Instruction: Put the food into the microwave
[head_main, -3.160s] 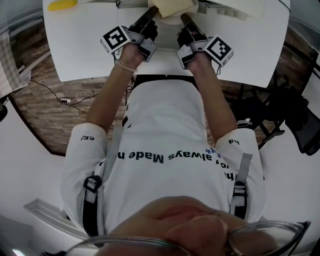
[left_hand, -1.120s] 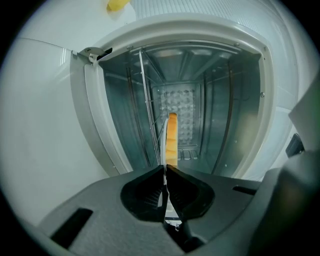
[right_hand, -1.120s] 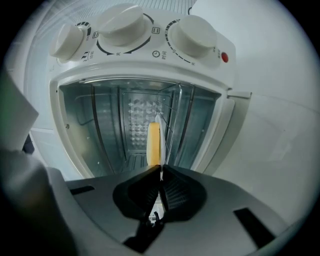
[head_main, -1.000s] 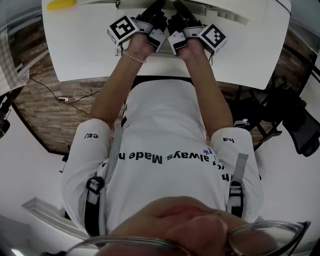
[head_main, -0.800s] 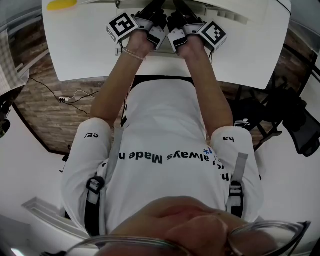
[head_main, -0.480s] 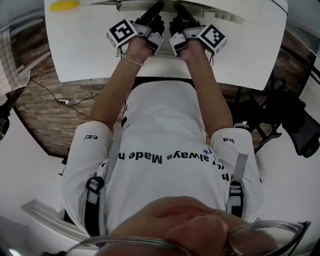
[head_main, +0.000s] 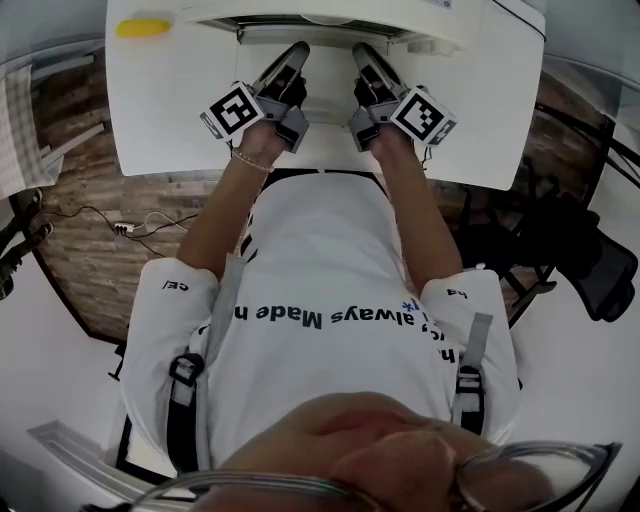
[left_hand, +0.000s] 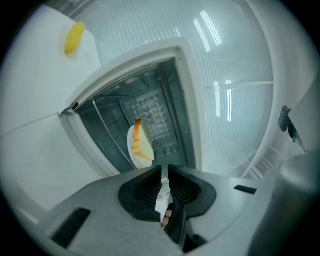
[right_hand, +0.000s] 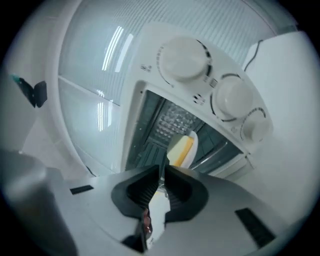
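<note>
The white microwave (head_main: 330, 15) stands open at the far edge of the table. Inside its dark cavity (left_hand: 150, 110) a white plate (left_hand: 133, 150) carries a yellow and orange slice of food (left_hand: 141, 144); the plate (right_hand: 192, 145) and food (right_hand: 181, 149) also show in the right gripper view. My left gripper (head_main: 296, 52) (left_hand: 164, 172) and right gripper (head_main: 362, 52) (right_hand: 162, 172) hover side by side in front of the opening, over the lowered door. Both are shut with nothing in them, clear of the plate.
The lowered door's ribbed glass (left_hand: 235, 100) (right_hand: 90, 85) lies under the grippers. Three round knobs (right_hand: 182, 60) sit beside the cavity. A yellow object (head_main: 143, 27) (left_hand: 74, 37) lies on the white table (head_main: 160, 120) to the left of the microwave.
3.2 s ago both grippers held the plate of food in front of the microwave. They then reached inside, and now both are drawn back out, the plate left in the cavity.
</note>
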